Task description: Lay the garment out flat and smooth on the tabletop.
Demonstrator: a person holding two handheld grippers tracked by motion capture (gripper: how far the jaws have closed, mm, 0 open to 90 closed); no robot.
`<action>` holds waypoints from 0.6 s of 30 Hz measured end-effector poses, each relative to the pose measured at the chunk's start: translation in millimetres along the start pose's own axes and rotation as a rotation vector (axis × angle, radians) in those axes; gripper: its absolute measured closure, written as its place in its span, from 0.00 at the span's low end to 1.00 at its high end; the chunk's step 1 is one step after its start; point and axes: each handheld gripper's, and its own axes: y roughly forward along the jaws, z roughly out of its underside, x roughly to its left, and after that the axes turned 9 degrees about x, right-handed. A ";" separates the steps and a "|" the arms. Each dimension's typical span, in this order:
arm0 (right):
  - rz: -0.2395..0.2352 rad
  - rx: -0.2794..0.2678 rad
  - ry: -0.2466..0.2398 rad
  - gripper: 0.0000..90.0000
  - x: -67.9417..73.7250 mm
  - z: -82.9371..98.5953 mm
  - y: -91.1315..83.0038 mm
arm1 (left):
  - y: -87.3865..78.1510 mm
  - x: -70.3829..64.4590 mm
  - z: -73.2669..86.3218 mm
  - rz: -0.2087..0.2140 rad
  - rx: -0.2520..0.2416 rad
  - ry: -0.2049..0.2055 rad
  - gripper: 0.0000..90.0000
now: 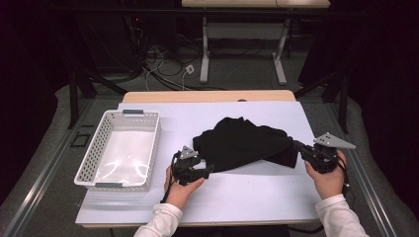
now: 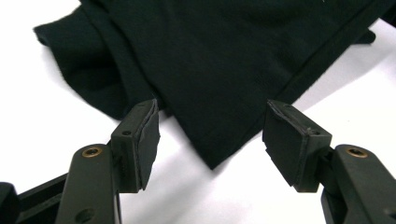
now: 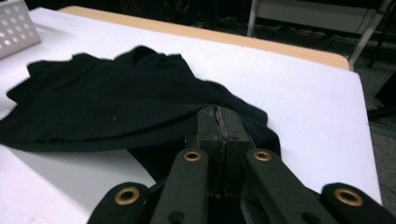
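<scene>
A black garment lies crumpled in the middle of the white table top. My left gripper stands open at the garment's near left corner. In the left gripper view that pointed corner of the black garment lies between the two pads, untouched. My right gripper is shut on the garment's right edge and holds it a little off the table. In the right gripper view the jaws are pressed together on the black garment, with my right gripper at the fabric's fold.
A white perforated basket stands empty at the table's left side. The table's wooden far edge shows past the white cover. Cables and a second table's legs are on the floor behind.
</scene>
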 end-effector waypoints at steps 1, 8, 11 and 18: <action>0.002 0.004 0.003 1.00 -1.6 2.3 -0.1 | 0.3 -0.1 0.1 0.000 0.000 -0.006 0.41; 0.013 0.031 0.015 0.99 -10.1 14.5 -1.1 | 12.4 -6.1 -0.9 0.020 0.045 0.001 0.46; 0.011 0.049 0.002 0.99 -9.8 17.6 0.9 | 18.2 -7.8 -2.2 0.012 0.084 -0.006 0.50; 0.001 0.091 -0.027 0.99 -1.7 22.1 9.6 | 22.3 -11.1 -4.8 -0.040 0.134 0.031 0.80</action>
